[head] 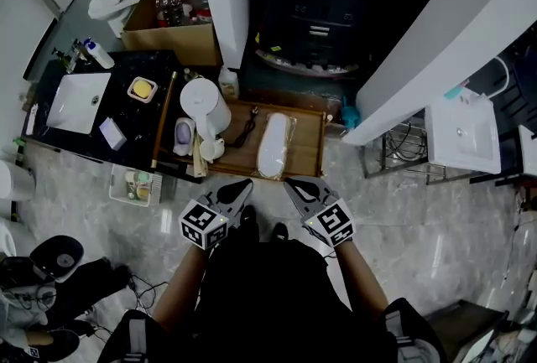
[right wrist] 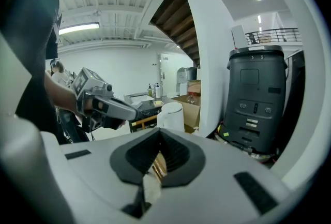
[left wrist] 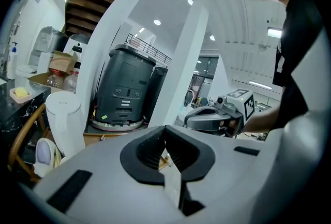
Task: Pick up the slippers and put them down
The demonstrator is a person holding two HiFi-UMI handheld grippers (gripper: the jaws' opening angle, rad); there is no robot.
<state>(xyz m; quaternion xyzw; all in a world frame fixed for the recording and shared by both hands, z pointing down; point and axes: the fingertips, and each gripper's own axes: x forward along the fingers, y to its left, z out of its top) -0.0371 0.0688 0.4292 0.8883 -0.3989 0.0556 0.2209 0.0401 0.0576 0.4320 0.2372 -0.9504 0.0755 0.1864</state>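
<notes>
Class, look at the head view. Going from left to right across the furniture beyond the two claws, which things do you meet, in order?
White sink → yellow soap dish → white kettle → white slippers lying on the wooden tray → white washbasin at the far right.

Tray (head: pixel 312 153): before machine (head: pixel 323 9) | kettle (head: pixel 204 106): tray's left end | slippers (head: pixel 274 145): on tray, right of kettle | counter (head: pixel 126 64): left of tray, sink (head: pixel 80 101) in it | left tool (head: pixel 244 186), right tool (head: pixel 291 183): side by side, near tray's front edge
</notes>
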